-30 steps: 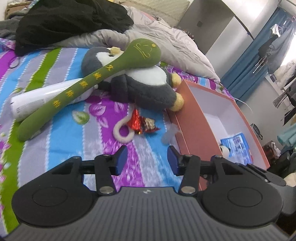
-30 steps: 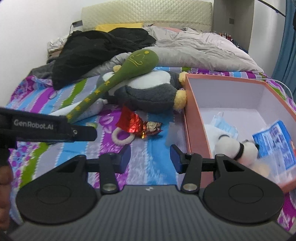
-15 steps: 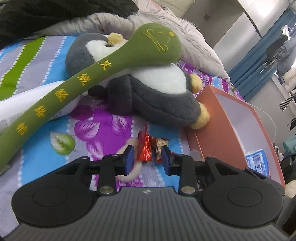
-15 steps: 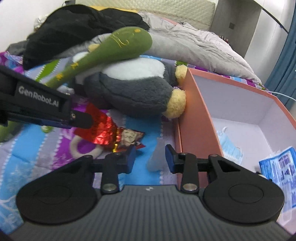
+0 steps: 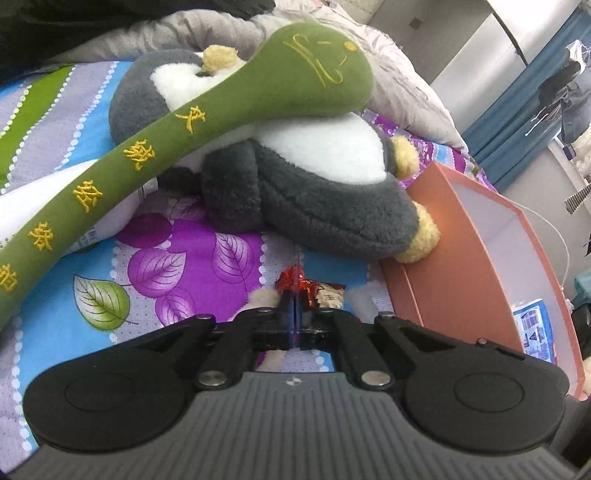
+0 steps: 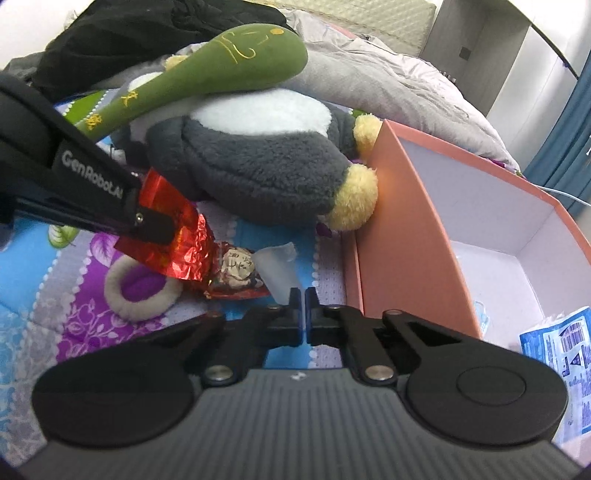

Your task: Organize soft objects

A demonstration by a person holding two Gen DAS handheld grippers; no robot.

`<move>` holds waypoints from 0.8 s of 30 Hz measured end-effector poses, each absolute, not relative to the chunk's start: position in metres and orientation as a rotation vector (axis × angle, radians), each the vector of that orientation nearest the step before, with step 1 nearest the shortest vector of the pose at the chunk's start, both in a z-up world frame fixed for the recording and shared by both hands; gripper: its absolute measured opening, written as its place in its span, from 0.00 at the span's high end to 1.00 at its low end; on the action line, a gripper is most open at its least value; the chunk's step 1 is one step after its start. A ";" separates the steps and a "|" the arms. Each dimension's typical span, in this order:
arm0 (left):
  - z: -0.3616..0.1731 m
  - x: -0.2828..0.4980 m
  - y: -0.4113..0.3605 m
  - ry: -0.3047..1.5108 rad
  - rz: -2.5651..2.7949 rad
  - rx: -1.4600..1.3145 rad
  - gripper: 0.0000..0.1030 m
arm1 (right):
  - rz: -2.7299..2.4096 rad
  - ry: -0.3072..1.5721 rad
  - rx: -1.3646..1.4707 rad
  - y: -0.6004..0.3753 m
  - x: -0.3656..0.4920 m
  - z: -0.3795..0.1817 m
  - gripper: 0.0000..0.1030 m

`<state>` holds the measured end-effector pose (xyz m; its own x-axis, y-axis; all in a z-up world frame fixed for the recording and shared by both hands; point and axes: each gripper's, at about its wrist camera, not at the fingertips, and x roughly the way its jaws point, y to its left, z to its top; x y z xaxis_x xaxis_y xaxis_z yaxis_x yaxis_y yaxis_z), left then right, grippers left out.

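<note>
Both jaws are together now: your left gripper (image 5: 294,308) is clamped on the red foil wrapper (image 6: 181,236), and your right gripper (image 6: 304,301) is clamped on the lower edge of the small translucent piece (image 6: 277,266). In the right wrist view you see the left gripper coming in from 9 o'clock, its tips pressed on the crumpled red foil; in its own view only a thin red strip shows between the closed pads.

The wrapper lies on the striped bedsheet (image 5: 207,254), and its printed brown end (image 6: 236,271) points toward 3 o'clock, touching the translucent piece. A cream plush ring (image 6: 142,301) lies just beside the wrapper at 7 o'clock, partly under it.

At 12 o'clock from both grippers you have the grey and white penguin plush (image 6: 255,162) lying on its side, its 2 yellow feet near the wall of the orange box (image 6: 406,236). The long green plush (image 5: 207,110) with yellow embroidered characters rests across the penguin, its round head on top and its tail going out to 8 o'clock over a white tube (image 5: 44,199).

The orange box stands open at 3 o'clock, white inside, with a blue printed packet (image 6: 561,354) in it. Behind everything, a grey quilt (image 6: 388,77) and a black garment (image 6: 140,26) lie on the bed.
</note>
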<state>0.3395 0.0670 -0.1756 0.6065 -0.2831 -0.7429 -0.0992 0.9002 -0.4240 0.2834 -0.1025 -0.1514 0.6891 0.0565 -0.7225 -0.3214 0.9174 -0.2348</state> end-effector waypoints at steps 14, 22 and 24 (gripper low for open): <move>-0.129 0.275 0.065 0.839 -0.081 -0.477 0.99 | 0.263 0.775 -0.350 -0.102 0.260 -0.131 0.93; -0.127 0.251 0.072 0.838 -0.047 -0.483 0.99 | 0.258 0.764 -0.442 -0.088 0.275 -0.153 0.61; -0.129 0.252 0.074 0.840 -0.043 -0.488 0.99 | 0.252 0.768 -0.463 -0.086 0.282 -0.160 0.61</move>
<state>0.2519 0.0741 -0.1292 0.6735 -0.2253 -0.7040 -0.1530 0.8893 -0.4310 0.2818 -0.0864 -0.1600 0.6961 0.0517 -0.7161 -0.3825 0.8708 -0.3090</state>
